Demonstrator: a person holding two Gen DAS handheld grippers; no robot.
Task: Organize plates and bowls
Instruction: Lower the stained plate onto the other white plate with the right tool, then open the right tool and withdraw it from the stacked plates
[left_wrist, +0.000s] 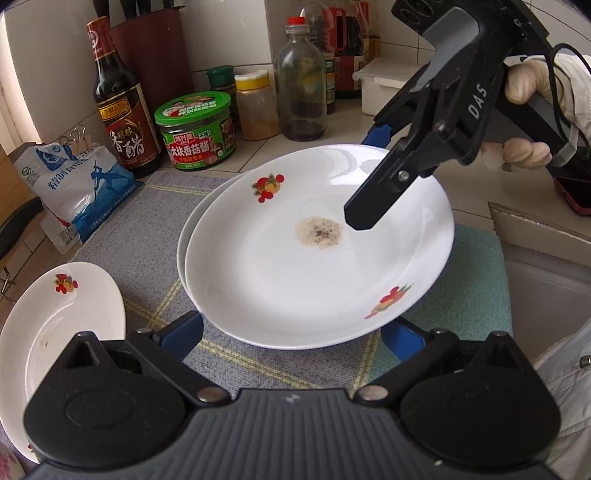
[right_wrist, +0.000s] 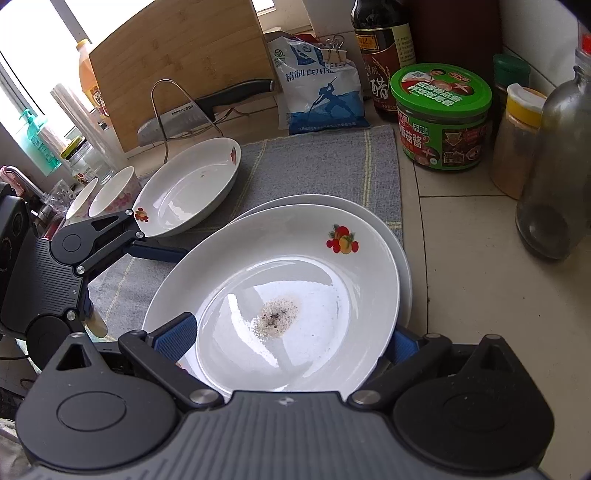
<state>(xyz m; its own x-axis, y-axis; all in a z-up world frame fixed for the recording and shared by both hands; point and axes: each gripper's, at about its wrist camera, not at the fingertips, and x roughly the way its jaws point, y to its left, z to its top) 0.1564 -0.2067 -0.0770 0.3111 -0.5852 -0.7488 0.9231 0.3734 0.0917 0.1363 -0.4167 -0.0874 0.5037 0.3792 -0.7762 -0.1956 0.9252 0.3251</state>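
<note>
A white plate with fruit prints and a brown residue spot (left_wrist: 317, 254) lies on a second white plate (left_wrist: 188, 236) on the grey mat; both show in the right wrist view, the top plate (right_wrist: 295, 295) over the lower one (right_wrist: 404, 266). My left gripper (left_wrist: 295, 332) is open, its blue fingers (left_wrist: 184, 332) under the top plate's near rim. My right gripper (right_wrist: 291, 343) is open with one finger above the top plate's far rim and one below it; its upper finger shows in the left wrist view (left_wrist: 373, 199). A third plate (right_wrist: 188, 188) and two bowls (right_wrist: 110, 192) lie to the left.
Sauce bottle (left_wrist: 122, 110), green-lidded jar (left_wrist: 195, 129), spice jars (left_wrist: 256, 107), a glass bottle (left_wrist: 301, 85) and a salt bag (left_wrist: 77, 184) line the counter behind the mat (left_wrist: 147, 240). A cutting board (right_wrist: 177, 62) and knife (right_wrist: 207, 107) stand at back. A sink (left_wrist: 546, 288) is at right.
</note>
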